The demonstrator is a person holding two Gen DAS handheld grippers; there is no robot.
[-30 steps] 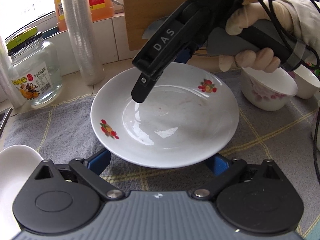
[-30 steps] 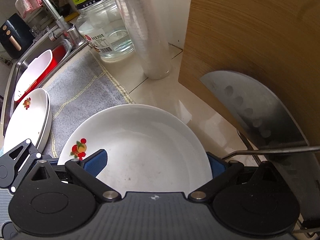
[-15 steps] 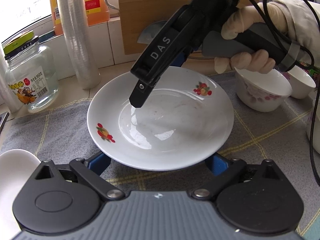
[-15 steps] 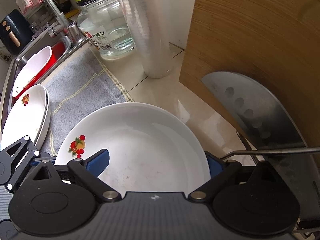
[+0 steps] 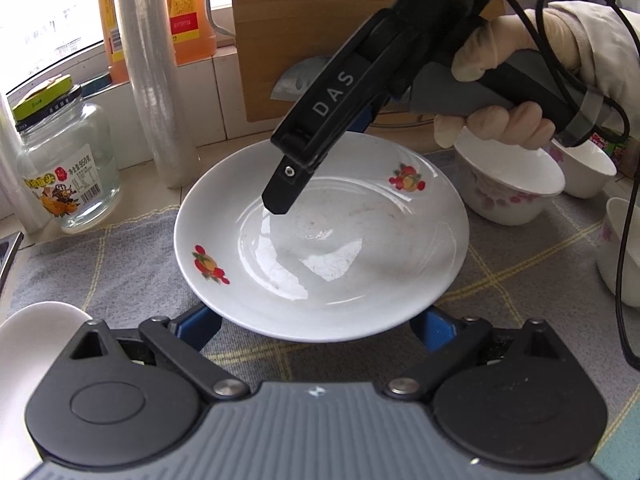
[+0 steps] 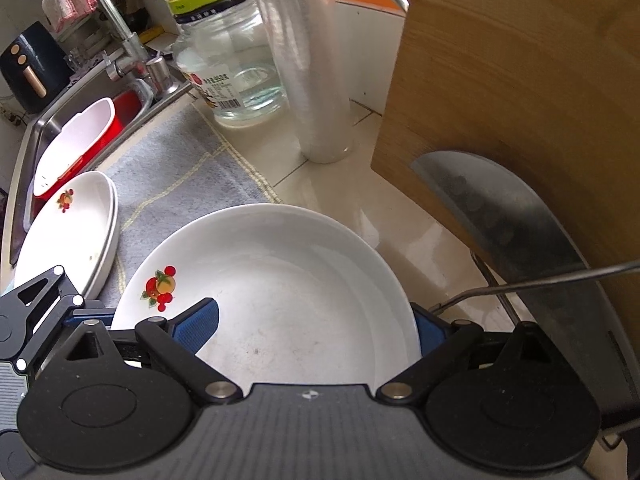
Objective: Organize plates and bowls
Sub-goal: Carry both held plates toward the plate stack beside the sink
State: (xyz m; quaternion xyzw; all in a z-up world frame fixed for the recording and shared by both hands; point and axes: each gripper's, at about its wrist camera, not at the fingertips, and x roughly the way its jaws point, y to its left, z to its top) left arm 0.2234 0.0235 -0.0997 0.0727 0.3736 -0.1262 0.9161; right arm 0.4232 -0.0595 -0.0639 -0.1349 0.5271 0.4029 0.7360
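2 wide-open tools, nothing gripped: left tool (image 5: 314, 324) at plate (image 5: 360, 272) near rim; right tool (image 6: 316, 328) straddles far rim, jaws just been closing. Pinch rim firmly before lifting toward stacked plates (image 6: 68, 232) at surface's sink edge.

Your daylight comes from the window (image 5: 44, 12) at far left, blown out white. Glare patches on the plate (image 5: 280, 272). Soft shadows only. Fisheye bends your edges; near gripper bodies look slightly soft.
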